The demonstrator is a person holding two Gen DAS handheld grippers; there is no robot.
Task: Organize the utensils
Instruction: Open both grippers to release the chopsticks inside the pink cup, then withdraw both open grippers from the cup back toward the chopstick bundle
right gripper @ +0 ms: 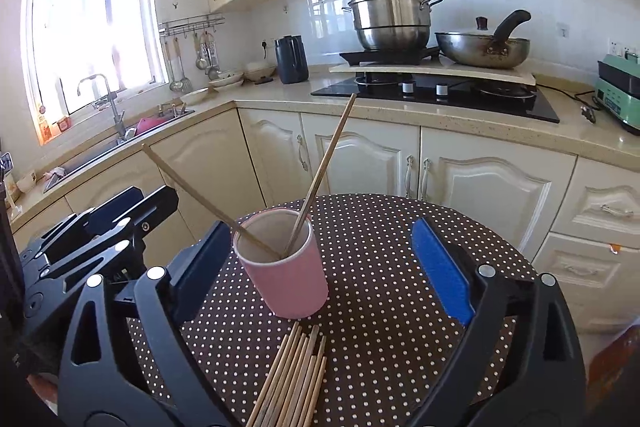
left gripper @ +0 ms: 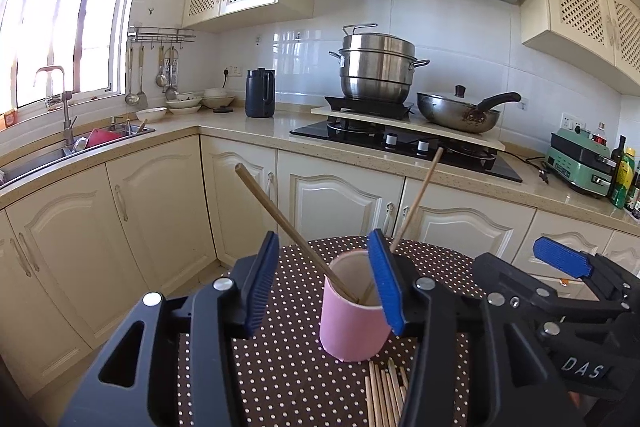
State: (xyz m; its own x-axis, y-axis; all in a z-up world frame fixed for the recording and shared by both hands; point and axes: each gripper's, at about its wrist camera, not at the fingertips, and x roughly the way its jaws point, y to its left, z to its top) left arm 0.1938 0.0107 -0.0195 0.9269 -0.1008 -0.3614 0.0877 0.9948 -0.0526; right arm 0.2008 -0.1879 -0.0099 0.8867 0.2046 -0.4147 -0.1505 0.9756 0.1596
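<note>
A: Nearest your cameras, what lies on the desk (right gripper: 380,267)?

B: A bundle of loose chopsticks (right gripper: 292,379), lying flat on the dotted cloth at the near edge, their tips just short of the pink cup (right gripper: 286,267). In the left wrist view the same bundle shows beneath your left claw (left gripper: 326,283).

A: And the claws themselves?

B: Your right claw (right gripper: 332,279) stands wide apart, empty, its blue pads on either side of the cup and clear of it. Your left claw is partly apart; the cup sits in the gap, the right pad crossing its rim in that view, but whether it touches cannot be told. Nothing is clamped.

A: Where are the sorted utensils?

B: Two chopsticks stand in the cup: the left chopstick (right gripper: 200,199) leans left, the right chopstick (right gripper: 324,171) leans up and right. Both rise across the space in front of your pads.

A: What lies beyond?

B: Past the round desk, cream cabinets (right gripper: 480,183), then the counter with a hob (right gripper: 460,95), a steamer pot (right gripper: 390,15), a wok (right gripper: 480,49), a dark kettle (right gripper: 291,59), and at far left the sink (right gripper: 132,131) under the window.
</note>
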